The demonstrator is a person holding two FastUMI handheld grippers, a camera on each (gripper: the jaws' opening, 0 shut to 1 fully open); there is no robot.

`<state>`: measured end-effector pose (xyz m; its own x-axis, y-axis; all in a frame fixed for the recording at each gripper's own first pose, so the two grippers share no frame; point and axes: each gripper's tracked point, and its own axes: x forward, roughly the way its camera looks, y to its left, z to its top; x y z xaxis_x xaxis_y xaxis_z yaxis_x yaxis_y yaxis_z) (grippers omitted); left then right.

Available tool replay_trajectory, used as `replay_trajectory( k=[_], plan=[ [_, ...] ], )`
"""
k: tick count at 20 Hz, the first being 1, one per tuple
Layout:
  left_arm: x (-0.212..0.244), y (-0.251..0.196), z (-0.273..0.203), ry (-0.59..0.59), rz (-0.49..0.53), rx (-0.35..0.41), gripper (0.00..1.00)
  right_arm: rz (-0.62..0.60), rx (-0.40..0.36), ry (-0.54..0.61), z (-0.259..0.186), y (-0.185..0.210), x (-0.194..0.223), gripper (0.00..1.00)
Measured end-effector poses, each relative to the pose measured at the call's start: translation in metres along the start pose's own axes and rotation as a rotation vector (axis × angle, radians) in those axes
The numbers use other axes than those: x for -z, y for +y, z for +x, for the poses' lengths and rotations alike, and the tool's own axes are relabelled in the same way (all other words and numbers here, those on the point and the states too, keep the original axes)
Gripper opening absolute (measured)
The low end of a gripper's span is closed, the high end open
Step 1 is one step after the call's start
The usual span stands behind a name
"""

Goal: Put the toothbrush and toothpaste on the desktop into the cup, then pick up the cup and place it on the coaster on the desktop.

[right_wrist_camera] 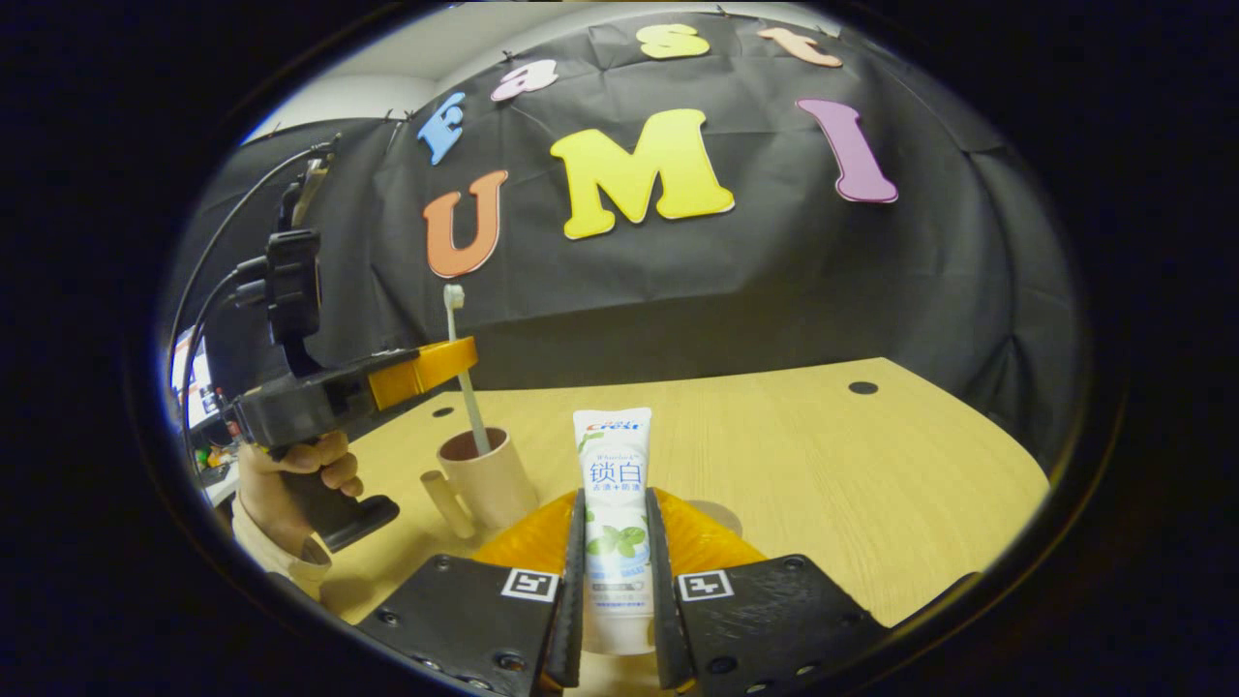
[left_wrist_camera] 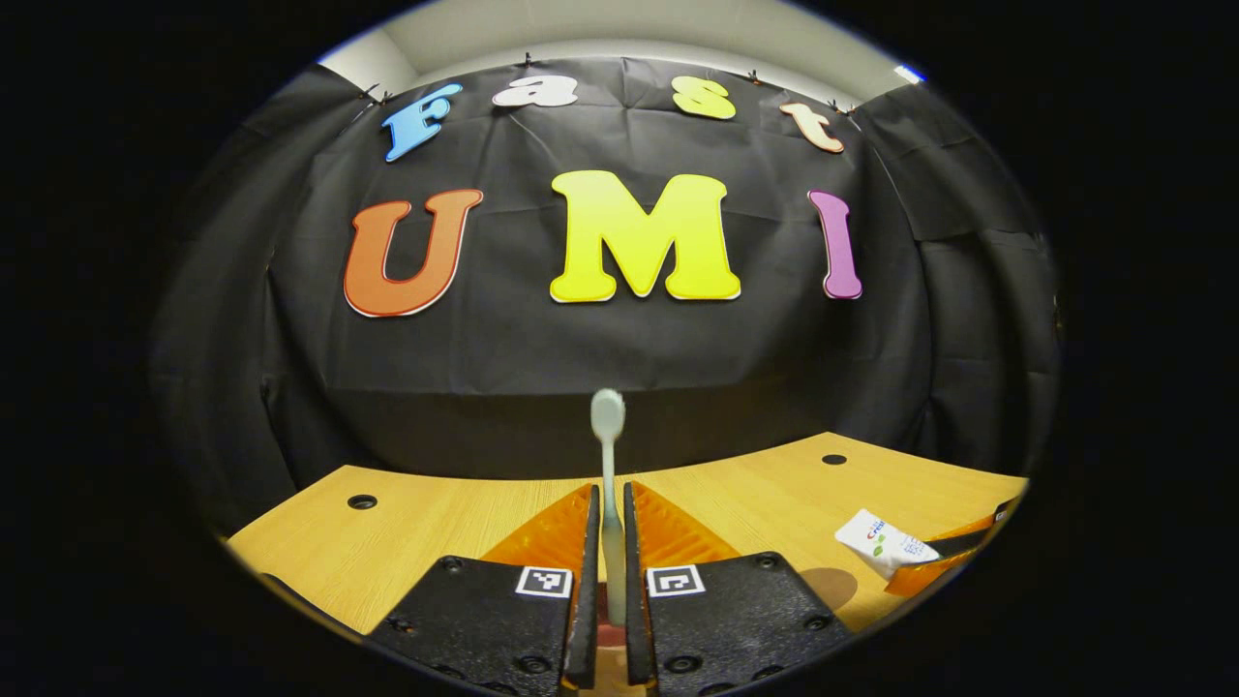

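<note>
In the left gripper view, the left gripper [left_wrist_camera: 608, 542] is pinching the toothbrush [left_wrist_camera: 609, 484]: both fingers press against its pale handle, which stands upright between them, and the bristle head rises above the fingertips against the booth wall. Ahead of and below this claw lies the wooden desktop [left_wrist_camera: 407, 528]. Off to its right, near the edge of the view, the upper end of the toothpaste [left_wrist_camera: 883, 542] shows, held in the tip of the other gripper.

In the right gripper view, the right gripper [right_wrist_camera: 617, 542] is closed on the toothpaste [right_wrist_camera: 614, 503], both fingers pressed to the sides of the white tube, which stands upright with its flat crimped end up, above the desktop [right_wrist_camera: 871, 484]. Ahead and to the left of this claw stands the cup [right_wrist_camera: 487, 476], a tan mug with its handle turned toward the left, resting on the desktop. Farther left, a hand [right_wrist_camera: 290, 484] grips the left gripper [right_wrist_camera: 455, 363], which holds the toothbrush [right_wrist_camera: 465, 373] over the cup. The handle's lower end dips inside the cup's rim, though whether it touches the bottom cannot be told from here. A rounded shape just past the right claw's fingertips may be the coaster, but it is mostly hidden.
</note>
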<state>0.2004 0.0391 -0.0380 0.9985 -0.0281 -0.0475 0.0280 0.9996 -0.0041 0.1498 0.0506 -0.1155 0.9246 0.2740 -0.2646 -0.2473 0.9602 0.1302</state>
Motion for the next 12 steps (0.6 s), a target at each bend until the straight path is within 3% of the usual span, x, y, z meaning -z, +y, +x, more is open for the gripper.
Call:
replay_trajectory(
  k=[2,4,8,12],
  plan=[
    [-0.001,0.007,-0.003,-0.005,-0.019,-0.023,0.28,0.0,0.0,-0.01,0.001,0.003,-0.005,0.31],
    [0.0,0.006,-0.008,-0.003,-0.035,-0.026,0.77,-0.011,0.006,-0.026,0.001,0.005,-0.011,0.3],
    [-0.006,0.007,-0.025,0.006,-0.033,-0.033,0.98,-0.033,-0.002,-0.077,0.003,0.022,-0.03,0.33],
    [-0.009,0.015,-0.053,-0.001,-0.065,-0.048,0.98,-0.062,-0.033,-0.138,0.011,0.045,-0.048,0.31]
  ],
)
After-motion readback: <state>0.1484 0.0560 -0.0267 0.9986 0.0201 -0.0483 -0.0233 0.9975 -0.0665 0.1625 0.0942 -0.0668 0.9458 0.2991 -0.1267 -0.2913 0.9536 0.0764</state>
